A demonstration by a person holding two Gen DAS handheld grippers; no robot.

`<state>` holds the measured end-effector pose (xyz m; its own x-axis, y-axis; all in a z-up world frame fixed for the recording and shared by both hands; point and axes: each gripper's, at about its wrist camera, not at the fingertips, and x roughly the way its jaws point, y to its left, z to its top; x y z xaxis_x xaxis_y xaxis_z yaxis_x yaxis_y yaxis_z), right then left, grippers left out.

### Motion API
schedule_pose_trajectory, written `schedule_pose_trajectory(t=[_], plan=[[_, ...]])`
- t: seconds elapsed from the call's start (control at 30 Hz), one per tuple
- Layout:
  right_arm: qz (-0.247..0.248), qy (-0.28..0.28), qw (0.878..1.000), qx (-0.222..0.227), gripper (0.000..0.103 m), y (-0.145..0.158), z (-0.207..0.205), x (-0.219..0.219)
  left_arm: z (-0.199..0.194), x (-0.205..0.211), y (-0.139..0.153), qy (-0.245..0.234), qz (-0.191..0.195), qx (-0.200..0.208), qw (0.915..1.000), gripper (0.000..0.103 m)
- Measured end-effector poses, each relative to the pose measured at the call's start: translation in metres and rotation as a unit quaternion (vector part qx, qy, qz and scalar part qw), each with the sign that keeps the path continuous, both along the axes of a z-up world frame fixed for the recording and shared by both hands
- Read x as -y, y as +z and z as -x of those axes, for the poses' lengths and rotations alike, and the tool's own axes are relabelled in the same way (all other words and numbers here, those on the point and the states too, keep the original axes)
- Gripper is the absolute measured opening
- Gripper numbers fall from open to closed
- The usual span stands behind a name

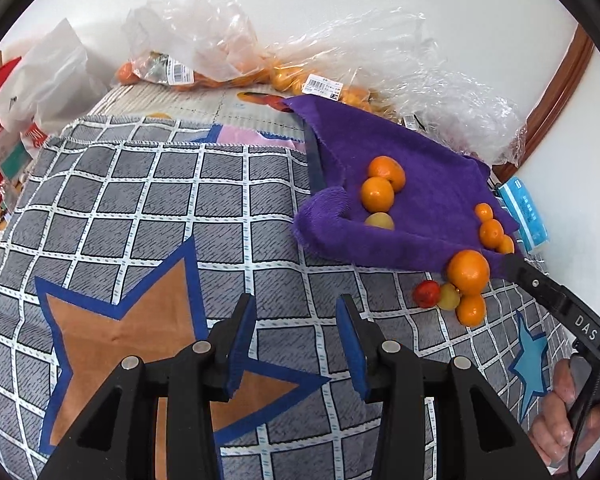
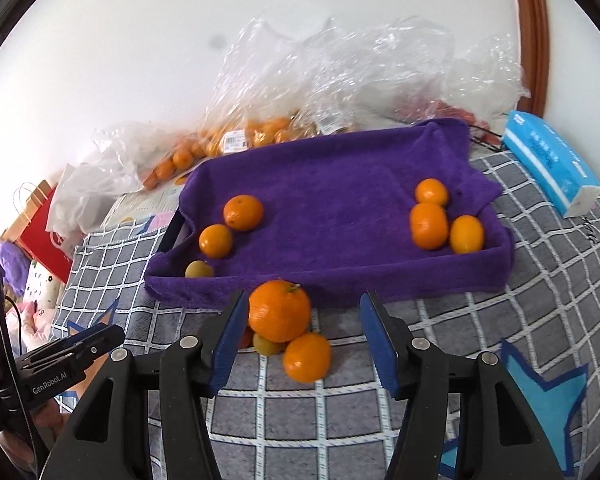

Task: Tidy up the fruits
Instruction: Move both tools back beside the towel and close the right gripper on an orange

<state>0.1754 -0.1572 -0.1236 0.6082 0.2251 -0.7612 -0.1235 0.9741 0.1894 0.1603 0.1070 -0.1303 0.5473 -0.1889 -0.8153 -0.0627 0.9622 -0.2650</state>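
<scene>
We see clear plastic bags (image 2: 340, 80) crowding 12 o'clock behind the purple towel-lined tray (image 2: 340, 184), which holds 6 fruits. At its near edge sits a large orange (image 2: 279, 310) atop 3 smaller fruits. Our right gripper (image 2: 304, 344) tilts downward, jaws partly spread around them without touching; our left gripper (image 1: 296, 344) hangs half-open over the checked cloth (image 1: 140, 208), empty.

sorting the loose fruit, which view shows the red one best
Left wrist view: the red fruit lies in full sight on the checked cloth. In the right wrist view only a red sliver shows, hidden behind the big orange.

Bright, even daylight; soft shadows under the fruit beside the purple towel (image 2: 340, 208). Glare on the clear plastic bags (image 2: 340, 68) behind it. Strong fisheye curvature, dark corner vignetting, slight blur.
</scene>
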Motion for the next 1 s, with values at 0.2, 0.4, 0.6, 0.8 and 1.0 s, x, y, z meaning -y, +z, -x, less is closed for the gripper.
schedule_pose_trajectory(t=[0.2,0.4,0.6,0.8,1.0], plan=[[0.004,0.004,1.000,-0.010,0.057,-0.010,-0.009,-0.013,-0.003,-0.006,-0.002,-0.015,0.010,0.008,0.9998,0.039],[0.009,0.011,1.000,-0.028,0.057,-0.024,-0.017,-0.023,-0.004,-0.012,-0.004,-0.021,0.022,0.009,0.9995,0.039],[-0.005,0.008,0.998,-0.057,0.043,-0.040,-0.026,-0.024,-0.006,-0.014,-0.005,-0.020,0.020,0.003,0.9996,0.039],[-0.020,0.010,0.999,-0.034,0.043,-0.026,-0.014,-0.014,-0.003,-0.001,-0.001,-0.031,0.014,0.005,0.9994,0.039],[-0.012,-0.009,1.000,-0.010,0.043,-0.014,0.008,0.020,-0.001,0.032,-0.006,-0.057,0.024,-0.003,0.9981,0.039]])
